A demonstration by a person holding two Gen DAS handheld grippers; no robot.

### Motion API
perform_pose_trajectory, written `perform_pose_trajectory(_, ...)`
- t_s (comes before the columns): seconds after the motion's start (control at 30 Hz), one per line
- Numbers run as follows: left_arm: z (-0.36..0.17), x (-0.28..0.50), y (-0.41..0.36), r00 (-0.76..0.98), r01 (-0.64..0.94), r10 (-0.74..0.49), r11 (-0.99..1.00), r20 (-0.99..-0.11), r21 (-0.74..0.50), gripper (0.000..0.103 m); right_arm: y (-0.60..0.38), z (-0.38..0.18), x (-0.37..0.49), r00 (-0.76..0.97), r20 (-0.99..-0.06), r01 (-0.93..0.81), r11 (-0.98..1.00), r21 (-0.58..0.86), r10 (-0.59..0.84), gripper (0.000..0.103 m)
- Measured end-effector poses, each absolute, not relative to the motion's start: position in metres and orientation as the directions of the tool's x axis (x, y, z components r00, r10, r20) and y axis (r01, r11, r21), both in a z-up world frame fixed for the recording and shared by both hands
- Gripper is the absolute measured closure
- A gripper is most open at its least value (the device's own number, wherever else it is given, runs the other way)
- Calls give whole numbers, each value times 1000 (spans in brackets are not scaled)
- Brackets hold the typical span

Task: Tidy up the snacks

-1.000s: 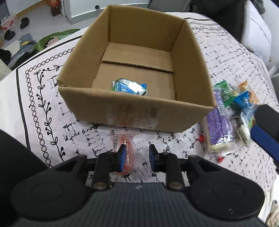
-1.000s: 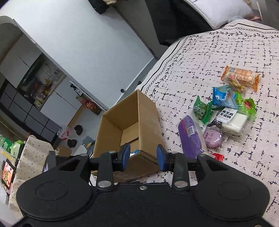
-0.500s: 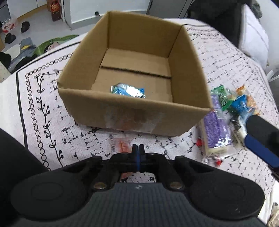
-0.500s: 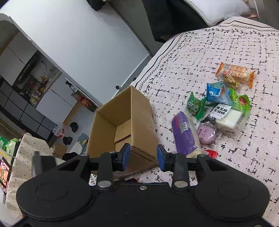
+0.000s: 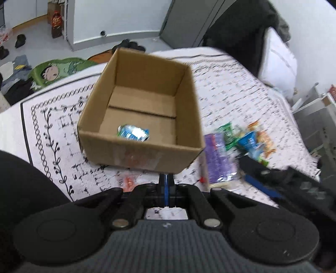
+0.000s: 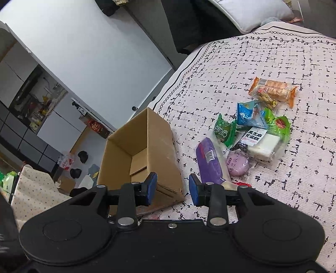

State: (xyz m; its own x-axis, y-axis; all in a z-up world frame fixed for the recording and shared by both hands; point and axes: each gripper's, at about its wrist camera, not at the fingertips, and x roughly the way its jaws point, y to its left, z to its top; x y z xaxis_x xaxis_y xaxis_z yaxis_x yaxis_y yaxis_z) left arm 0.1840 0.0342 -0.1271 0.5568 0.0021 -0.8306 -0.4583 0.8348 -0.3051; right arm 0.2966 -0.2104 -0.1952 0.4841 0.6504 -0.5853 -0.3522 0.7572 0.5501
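An open cardboard box (image 5: 138,156) stands on the patterned bedspread (image 5: 52,134) with one blue-and-silver snack (image 5: 133,131) inside. My left gripper (image 5: 166,182) hovers before the box's near wall, shut, with nothing visible between its pads. A small orange snack in clear wrap (image 5: 128,181) lies on the cloth just left of the fingertips. My right gripper (image 6: 172,189) stands partly open and empty beside the box (image 6: 117,159). To its right lies a snack pile: a purple pack (image 6: 210,161), a green pack (image 6: 224,130), a blue pack (image 6: 251,114) and orange biscuits (image 6: 273,91).
The right gripper's blue pad (image 5: 259,188) reaches in near the blurred pile (image 5: 231,142). A dark sleeve (image 5: 25,178) fills the lower left. The bed's edge drops to a floor with clothes and a green cushion (image 5: 56,71). A pillow (image 6: 254,12) lies at the head.
My left jaws closed near the orange snack, then the gripper rose and drew back; the snack now sits farther left of the fingertips. The right gripper kept its place and opening.
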Motion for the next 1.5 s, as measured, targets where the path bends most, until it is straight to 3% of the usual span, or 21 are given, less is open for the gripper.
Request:
perform_pose_trajectory(0.53,-64,185,65,678,-426,64,846,-732,-320,103,-216,-192,298,498,-579,-342,760,553,645,69)
perform_pose_trajectory(0.8,-62,195,84,668,-460,118,841,-735,-283,103,-220,-189,298,503,-568,-343,754,560,651,68)
perform_pose_trajectory(1.0,-64,201,86,645,-476,142,844,-751,-249,102,-223,-188,298,508,-563,-344,753,561,652,62)
perform_pose_trajectory(1.27,-68,204,83,613,-476,128,848,-780,-234,98,-225,-187,298,508,-559,-345,750,564,655,60)
perform_pose_trajectory(1.37,-72,208,83,587,-485,129,846,-800,-219,89,-225,-187,298,509,-559,-345,750,564,654,59)
perform_pose_trajectory(1.5,-74,207,84,579,-500,141,839,-803,-213,54,-225,-186,299,509,-560,-344,751,564,654,59)
